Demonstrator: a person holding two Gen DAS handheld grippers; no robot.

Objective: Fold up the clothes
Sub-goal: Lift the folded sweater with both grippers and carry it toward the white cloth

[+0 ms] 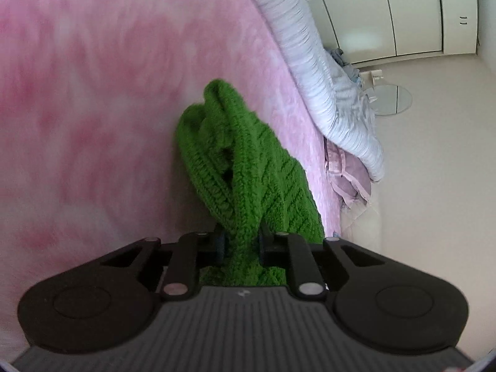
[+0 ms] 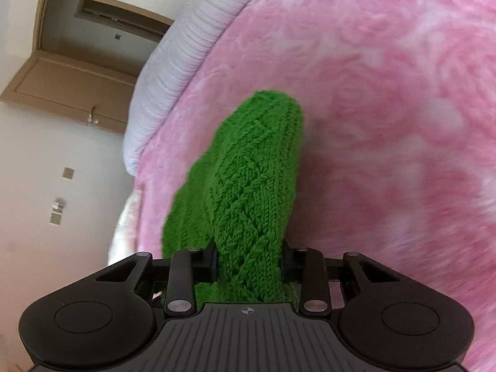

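Observation:
A green cable-knit garment point(image 1: 245, 161) hangs bunched over a fluffy pink blanket point(image 1: 93, 93) on a bed. In the left wrist view my left gripper point(image 1: 241, 245) is shut on a thick fold of this knit, which runs between the dark pads and drapes forward. In the right wrist view the same green knit point(image 2: 254, 179) rises from my right gripper point(image 2: 249, 263), whose pads press on a wide roll of it. The far end of the garment is folded over and hides what lies behind it.
A white ribbed duvet point(image 1: 328, 86) lies along the bed's edge, with a lilac pillow point(image 1: 350, 179) below it. Beyond are pale floor, white wardrobe doors point(image 1: 387, 18) and a round glass stand point(image 1: 392, 99). The right wrist view shows an open brown door point(image 2: 77, 62).

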